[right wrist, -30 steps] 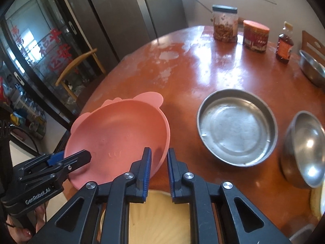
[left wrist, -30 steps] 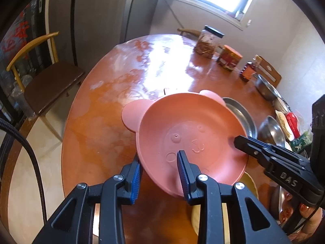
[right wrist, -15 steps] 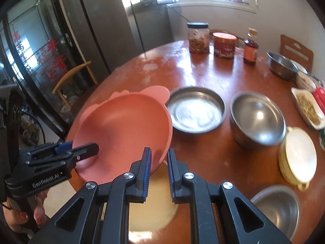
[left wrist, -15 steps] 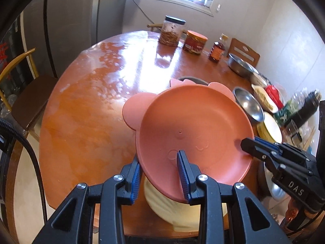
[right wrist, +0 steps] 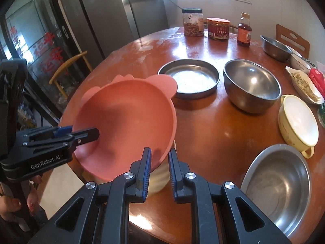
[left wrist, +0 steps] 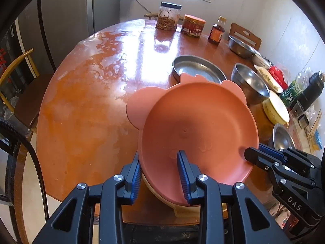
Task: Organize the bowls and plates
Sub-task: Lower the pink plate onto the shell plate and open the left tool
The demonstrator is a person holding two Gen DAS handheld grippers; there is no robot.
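In the left wrist view, the left gripper (left wrist: 159, 169) clamps the near rim of the pink plate (left wrist: 195, 126), tilted over a cream plate (left wrist: 160, 195) at the worktop (left wrist: 91, 93) edge. In the right wrist view, the right gripper (right wrist: 159, 167) clamps its other rim; both jaws should lower it level, then let go together.

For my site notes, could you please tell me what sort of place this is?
Most likely a home kitchen or dining room: a round wooden table set with steel bowls, food jars at its far edge, and a tall grey fridge behind.
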